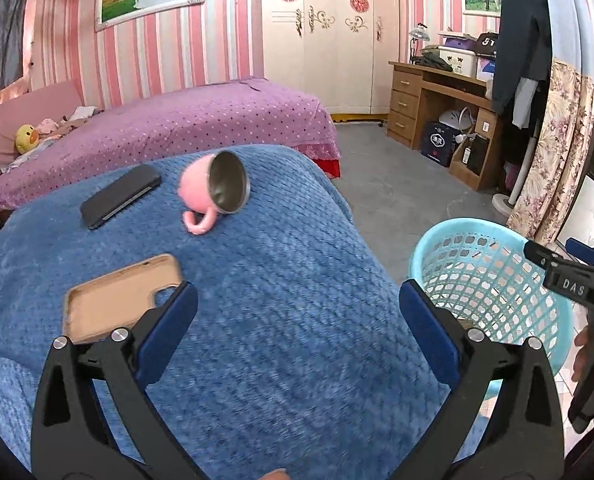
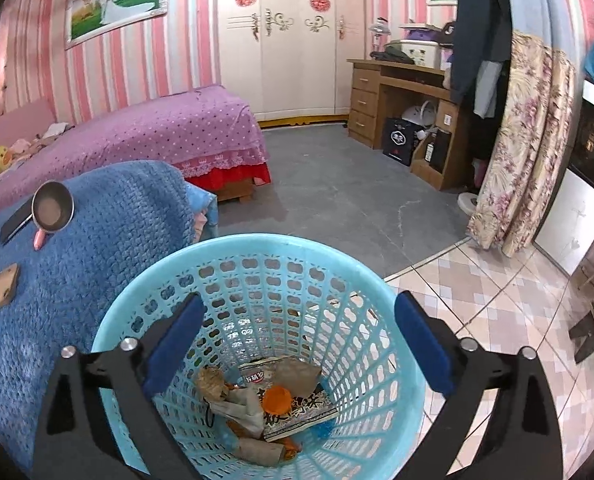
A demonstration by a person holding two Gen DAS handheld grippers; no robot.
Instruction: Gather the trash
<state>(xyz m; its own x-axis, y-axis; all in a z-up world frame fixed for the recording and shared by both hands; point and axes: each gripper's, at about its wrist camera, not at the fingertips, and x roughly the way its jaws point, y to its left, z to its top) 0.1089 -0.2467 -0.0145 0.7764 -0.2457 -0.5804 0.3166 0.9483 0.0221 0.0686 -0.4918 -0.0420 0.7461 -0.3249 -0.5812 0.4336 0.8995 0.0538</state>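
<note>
Left gripper [image 1: 297, 328] over blue blanket [image 1: 257, 280], jaws wide apart, nothing between. Right gripper [image 2: 299, 336] above basket [image 2: 257, 248], jaws spread, nothing held. Trash [image 2: 265, 400] lies at basket bottom: crumpled paper, printed wrapper, orange scrap. Basket stands on floor just beside blanket edge. On blanket: pink cup [image 1: 213, 188] tipped on side, dark phone [image 1: 119, 196] near it, tan phone case [image 1: 117, 296] beside left finger.

Pink mug [image 1: 213, 188], two phones on blue blanket [image 1: 277, 300]
</note>
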